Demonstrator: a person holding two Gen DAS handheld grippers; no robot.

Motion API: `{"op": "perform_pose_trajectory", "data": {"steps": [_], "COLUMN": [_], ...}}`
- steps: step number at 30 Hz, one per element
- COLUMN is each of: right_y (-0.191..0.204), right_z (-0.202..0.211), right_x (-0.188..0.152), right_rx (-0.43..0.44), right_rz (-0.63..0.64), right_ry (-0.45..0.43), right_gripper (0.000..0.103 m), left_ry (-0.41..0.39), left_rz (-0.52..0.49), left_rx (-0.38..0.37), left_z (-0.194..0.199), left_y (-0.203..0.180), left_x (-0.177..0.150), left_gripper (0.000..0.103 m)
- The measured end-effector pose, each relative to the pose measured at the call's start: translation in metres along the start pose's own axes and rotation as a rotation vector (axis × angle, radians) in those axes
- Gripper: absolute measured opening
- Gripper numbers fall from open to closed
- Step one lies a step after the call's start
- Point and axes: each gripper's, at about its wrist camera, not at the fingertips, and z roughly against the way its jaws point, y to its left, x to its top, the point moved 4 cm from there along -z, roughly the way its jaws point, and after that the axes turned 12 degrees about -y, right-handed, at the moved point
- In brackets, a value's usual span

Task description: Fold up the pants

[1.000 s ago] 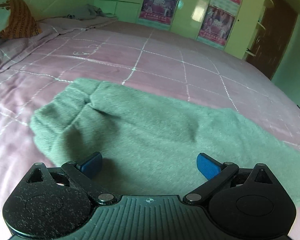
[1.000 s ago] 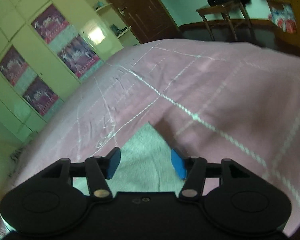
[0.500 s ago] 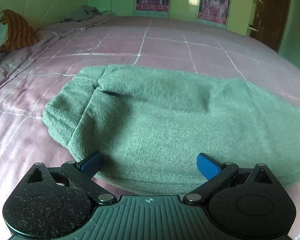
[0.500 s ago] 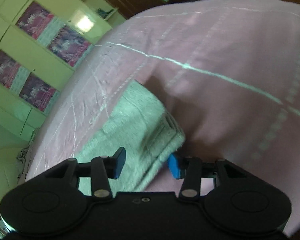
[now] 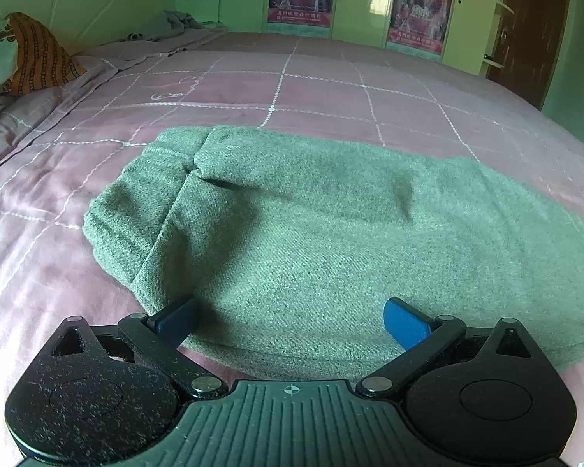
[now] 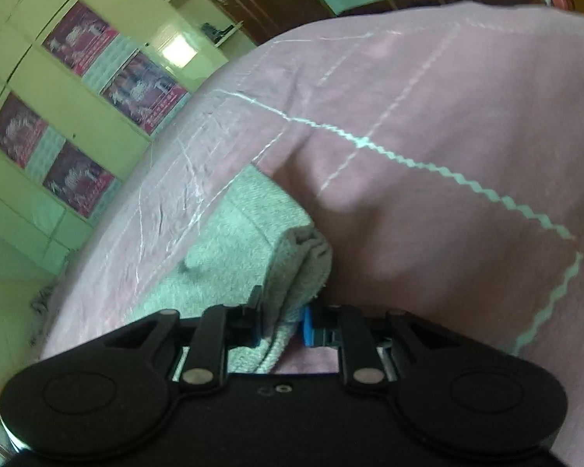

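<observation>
The right gripper [image 6: 281,325] is closing its blue-padded jaws on the stacked hem end of the grey-green woollen pants [image 6: 229,257], with the cloth already bunched between the pads. The left gripper [image 5: 290,323] hangs with its jaws spread wide over the near edge of the same pants [image 5: 323,241], pinching nothing. The pants lie flat and already doubled on the pink quilted bedspread [image 5: 319,93], reaching from the gripper's 10 o'clock to its 3 o'clock in the left view.

The main risk is a partial grip: if the right pads catch only the top layers of the hem, the lower ones would probably sag free on lifting and the fold would come out skewed. The bedspread bulges at 1 o'clock just beside the hem, so the jaws could nip it too. With the left jaws holding nothing, a pull from the right might drag the whole garment across the bed.
</observation>
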Motion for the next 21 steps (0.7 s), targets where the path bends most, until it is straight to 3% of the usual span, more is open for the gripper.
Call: {"op": "perform_pose_trajectory", "data": {"steps": [13, 16, 18, 21], "right_y": [-0.018, -0.022, -0.023, -0.025], "right_z": [0.001, 0.002, 0.003, 0.003], "right_x": [0.001, 0.002, 0.002, 0.002], "right_rx": [0.041, 0.047, 0.049, 0.056], "right_rz": [-0.089, -0.099, -0.106, -0.113], "right_ry": [0.003, 0.002, 0.0, -0.005], "right_gripper": [0.019, 0.02, 0.02, 0.022], "left_ry": [-0.015, -0.097, -0.138, -0.113], "left_rz": [-0.027, -0.066, -0.095, -0.031], "left_rx": [0.01, 0.039, 0.105, 0.167], "left_z": [0.005, 0.026, 0.037, 0.033], "left_y": [-0.005, -0.009, -0.002, 0.024], "left_x": [0.001, 0.012, 0.018, 0.018], "left_gripper": [0.101, 0.101, 0.101, 0.101]}}
